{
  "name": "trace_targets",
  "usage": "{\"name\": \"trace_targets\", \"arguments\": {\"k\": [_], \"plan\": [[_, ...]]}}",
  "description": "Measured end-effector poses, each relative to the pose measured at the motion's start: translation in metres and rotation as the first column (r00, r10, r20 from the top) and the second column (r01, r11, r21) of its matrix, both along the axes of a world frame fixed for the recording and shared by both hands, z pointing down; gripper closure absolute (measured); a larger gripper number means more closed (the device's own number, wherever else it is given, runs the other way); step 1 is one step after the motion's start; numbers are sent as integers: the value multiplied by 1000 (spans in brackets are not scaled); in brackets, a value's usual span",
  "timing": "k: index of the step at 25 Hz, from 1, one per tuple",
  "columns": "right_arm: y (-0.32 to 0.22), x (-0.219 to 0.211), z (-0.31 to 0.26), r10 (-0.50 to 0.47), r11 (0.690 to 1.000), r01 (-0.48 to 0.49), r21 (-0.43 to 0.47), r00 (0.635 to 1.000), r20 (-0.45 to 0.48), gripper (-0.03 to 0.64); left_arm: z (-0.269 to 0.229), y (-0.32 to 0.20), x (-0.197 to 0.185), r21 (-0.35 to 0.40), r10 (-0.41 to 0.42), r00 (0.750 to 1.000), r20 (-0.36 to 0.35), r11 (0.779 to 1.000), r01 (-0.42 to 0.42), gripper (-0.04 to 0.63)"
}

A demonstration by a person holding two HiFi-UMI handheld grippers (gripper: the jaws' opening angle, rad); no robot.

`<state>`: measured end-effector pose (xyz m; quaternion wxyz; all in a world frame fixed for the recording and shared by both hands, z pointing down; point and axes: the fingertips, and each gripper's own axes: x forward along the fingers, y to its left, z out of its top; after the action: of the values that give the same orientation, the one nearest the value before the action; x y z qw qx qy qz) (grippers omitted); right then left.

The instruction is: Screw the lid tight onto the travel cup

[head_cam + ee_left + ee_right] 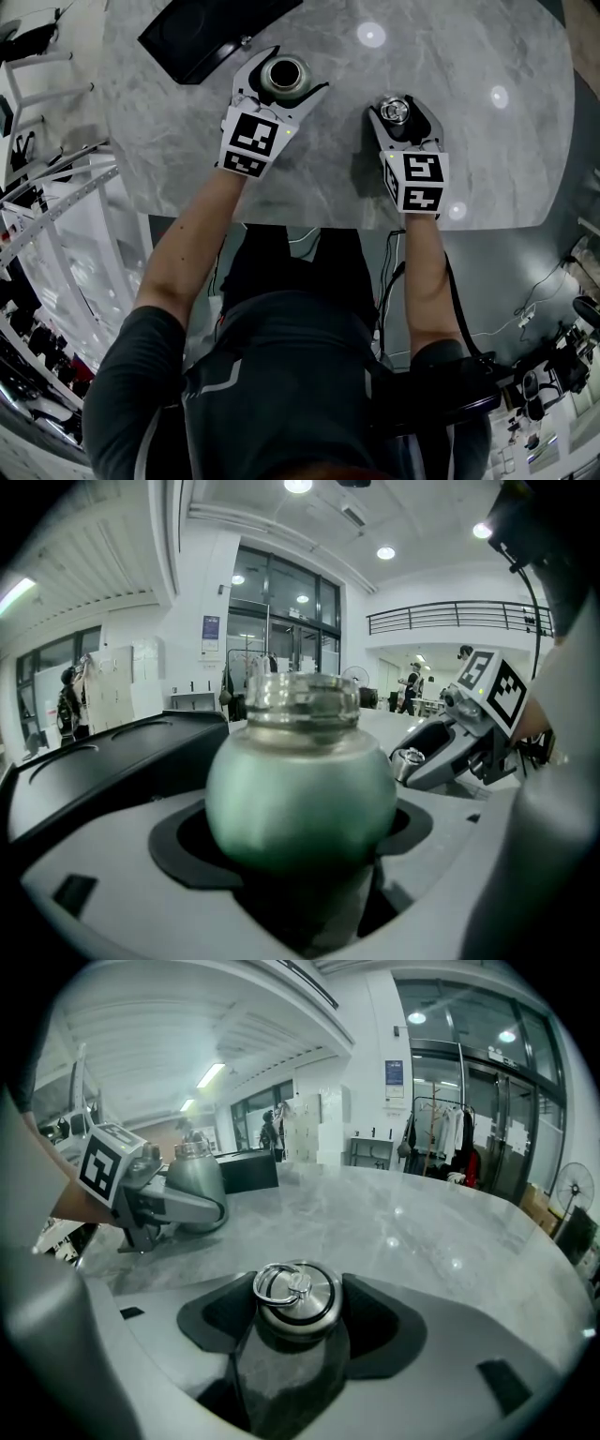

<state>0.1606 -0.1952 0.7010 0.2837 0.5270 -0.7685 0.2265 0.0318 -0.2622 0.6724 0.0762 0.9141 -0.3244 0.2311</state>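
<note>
The person's forearms reach toward 12 o'clock over the near edge of a grey marble table [328, 169]. At 1 o'clock from the person, the right gripper [404, 112] points down at the tabletop. Its jaws are set wide with the lid [297, 1293] between them. The lid is a small round steel cap, its wire ring lying flat on top, and the dark pads sit against its left and right sides. Whether it rests on the table or is just clear of it is hard to tell.

At 11 o'clock, slightly farther out and well apart from the lid, the left gripper [284, 71] holds the cup [300, 780]. The cup stands upright, and its rounded green-grey body is clamped between both pads. Its bare threaded neck rises above them, and the mouth is open.

From the left gripper, the lid is at about 2 o'clock. From the right gripper, the cup is at about 10 o'clock.

Farthest out, at 11 o'clock beyond the cup, a black tray [202, 33] lies on the table.
</note>
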Motion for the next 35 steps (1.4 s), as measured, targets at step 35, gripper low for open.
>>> {"name": "trace_targets", "arguments": {"k": [35], "plan": [[17, -23, -238, -151, 982, 128, 140, 973, 174, 324, -204, 62, 19, 17, 283, 952, -120, 959, -283, 199]]}}
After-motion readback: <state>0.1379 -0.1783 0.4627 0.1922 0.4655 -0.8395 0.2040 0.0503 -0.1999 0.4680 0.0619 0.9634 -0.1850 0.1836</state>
